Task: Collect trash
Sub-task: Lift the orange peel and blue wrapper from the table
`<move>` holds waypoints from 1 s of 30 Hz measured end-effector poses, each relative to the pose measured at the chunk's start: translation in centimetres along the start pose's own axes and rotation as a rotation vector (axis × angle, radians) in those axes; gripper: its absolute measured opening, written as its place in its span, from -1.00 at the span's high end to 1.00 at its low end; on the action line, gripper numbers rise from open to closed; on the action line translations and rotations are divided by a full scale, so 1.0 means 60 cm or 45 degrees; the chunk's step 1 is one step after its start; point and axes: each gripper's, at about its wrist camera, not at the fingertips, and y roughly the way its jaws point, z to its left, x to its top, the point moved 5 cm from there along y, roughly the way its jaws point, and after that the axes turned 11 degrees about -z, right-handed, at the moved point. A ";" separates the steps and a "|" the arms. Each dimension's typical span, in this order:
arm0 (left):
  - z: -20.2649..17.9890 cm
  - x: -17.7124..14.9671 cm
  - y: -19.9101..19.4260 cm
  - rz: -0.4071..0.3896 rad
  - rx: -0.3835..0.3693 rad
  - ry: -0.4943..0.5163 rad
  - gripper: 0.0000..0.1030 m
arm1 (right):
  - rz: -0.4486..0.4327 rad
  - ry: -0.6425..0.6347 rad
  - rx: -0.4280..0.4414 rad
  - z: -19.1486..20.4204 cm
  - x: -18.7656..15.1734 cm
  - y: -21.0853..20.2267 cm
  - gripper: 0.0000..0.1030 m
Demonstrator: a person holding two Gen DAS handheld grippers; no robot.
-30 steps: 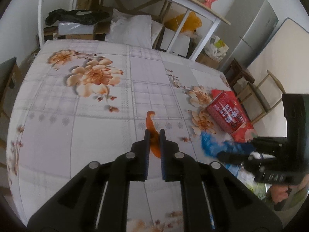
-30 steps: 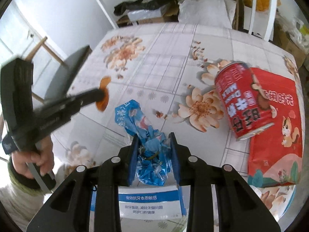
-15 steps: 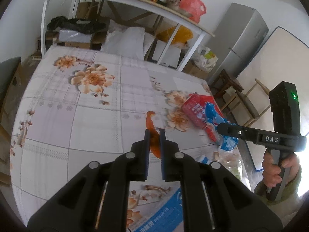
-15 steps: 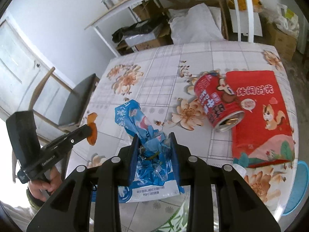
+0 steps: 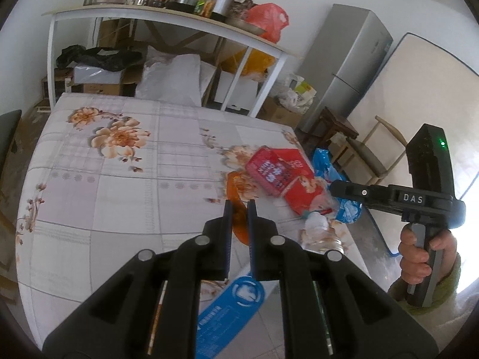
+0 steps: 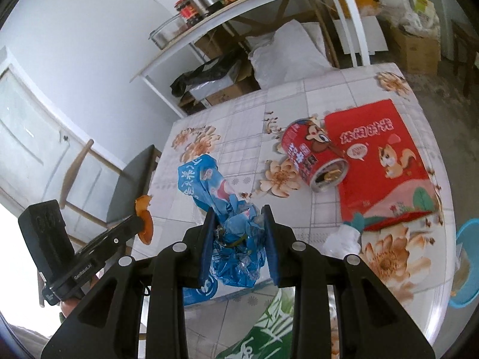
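The room is a cluttered store of a place, a white shelf table (image 5: 167, 19) stacked with jars along the wall and a grey fridge (image 5: 350, 65) beside it; below lies the table (image 5: 98, 185) in its flowered cloth, with a red can (image 6: 314, 157), a red packet (image 6: 386, 161) and a blue box (image 5: 230, 308) on it. The carrying step looks in hand: the right gripper (image 6: 239, 218) is clamped on a crumpled blue wrapper (image 6: 230, 224) above the cloth, the left gripper (image 5: 239, 206) pinched tight on an orange peel (image 5: 238, 224); next, I judge, both loads need a bin, though none is surely in view.
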 end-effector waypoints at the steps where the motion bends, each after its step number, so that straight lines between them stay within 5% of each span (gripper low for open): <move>1: -0.007 0.000 -0.003 -0.004 -0.010 0.009 0.85 | -0.007 0.012 0.000 -0.004 -0.002 -0.006 0.42; 30: -0.156 -0.007 0.001 0.009 -0.152 0.188 0.85 | -0.223 0.201 -0.065 -0.106 -0.010 -0.144 0.42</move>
